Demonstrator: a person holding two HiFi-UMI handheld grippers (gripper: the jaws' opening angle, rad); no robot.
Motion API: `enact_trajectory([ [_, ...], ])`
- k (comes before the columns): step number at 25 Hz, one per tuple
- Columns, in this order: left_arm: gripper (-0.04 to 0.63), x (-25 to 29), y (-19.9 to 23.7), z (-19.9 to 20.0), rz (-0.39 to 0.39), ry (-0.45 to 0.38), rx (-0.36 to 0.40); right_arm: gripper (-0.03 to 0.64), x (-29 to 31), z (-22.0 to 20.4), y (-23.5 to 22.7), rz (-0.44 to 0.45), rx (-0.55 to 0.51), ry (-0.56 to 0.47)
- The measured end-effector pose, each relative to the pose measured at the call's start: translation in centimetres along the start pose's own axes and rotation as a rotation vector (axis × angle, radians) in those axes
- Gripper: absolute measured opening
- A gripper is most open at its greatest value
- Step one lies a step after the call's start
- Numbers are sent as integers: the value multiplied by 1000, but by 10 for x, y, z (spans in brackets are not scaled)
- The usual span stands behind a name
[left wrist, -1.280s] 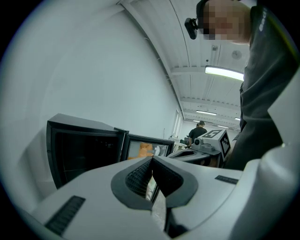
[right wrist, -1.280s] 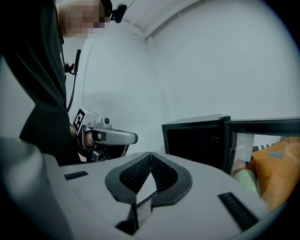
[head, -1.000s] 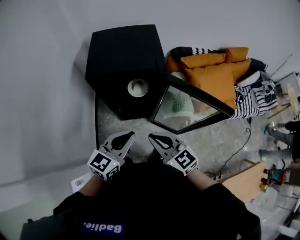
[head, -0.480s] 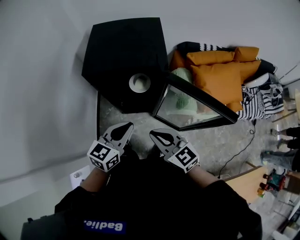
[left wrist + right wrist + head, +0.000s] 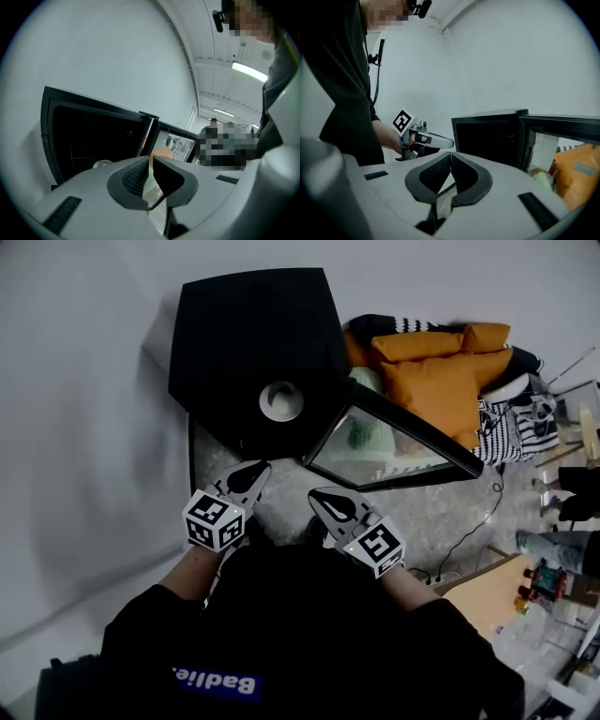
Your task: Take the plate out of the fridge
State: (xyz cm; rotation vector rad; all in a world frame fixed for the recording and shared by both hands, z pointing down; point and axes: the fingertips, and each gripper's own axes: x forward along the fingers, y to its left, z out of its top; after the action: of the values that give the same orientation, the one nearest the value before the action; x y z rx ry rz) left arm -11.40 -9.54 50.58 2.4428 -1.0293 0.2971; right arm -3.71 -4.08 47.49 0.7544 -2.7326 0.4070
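**A:** What's in the fridge (image 5: 248, 343)?

**B:** A white plate (image 5: 281, 401) sits inside, ahead of your left tongs (image 5: 255, 471) and well apart from them. Those and your right tongs (image 5: 321, 496) are both closed, gripping nothing.

**A:** Room to move?

**B:** The door (image 5: 394, 451) stands open, ahead and right of the right tongs. Bare floor (image 5: 286, 486) lies between the tongs and the fridge.

**A:** Any writing?

**B:** White lettering on your top (image 5: 216, 681) seems to read "Badlie".
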Motion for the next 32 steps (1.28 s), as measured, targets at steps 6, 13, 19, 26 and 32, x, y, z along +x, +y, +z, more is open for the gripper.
enact_trajectory([
  [6,34,8,18,-7,-23,28,6,11,4,3,-6,-54,10,21],
  [13,34,24,48,-21,-2,55,-39,11,9,-2,-15,-76,13,12],
  [19,35,46,82,-31,40,60,-88,11,3,-13,-23,-108,49,67],
  [26,55,105,123,-68,80,67,-104,11,4,-58,-52,-149,73,101],
  [32,57,119,145,-77,136,88,-136,11,-5,-65,-48,-156,99,124],
])
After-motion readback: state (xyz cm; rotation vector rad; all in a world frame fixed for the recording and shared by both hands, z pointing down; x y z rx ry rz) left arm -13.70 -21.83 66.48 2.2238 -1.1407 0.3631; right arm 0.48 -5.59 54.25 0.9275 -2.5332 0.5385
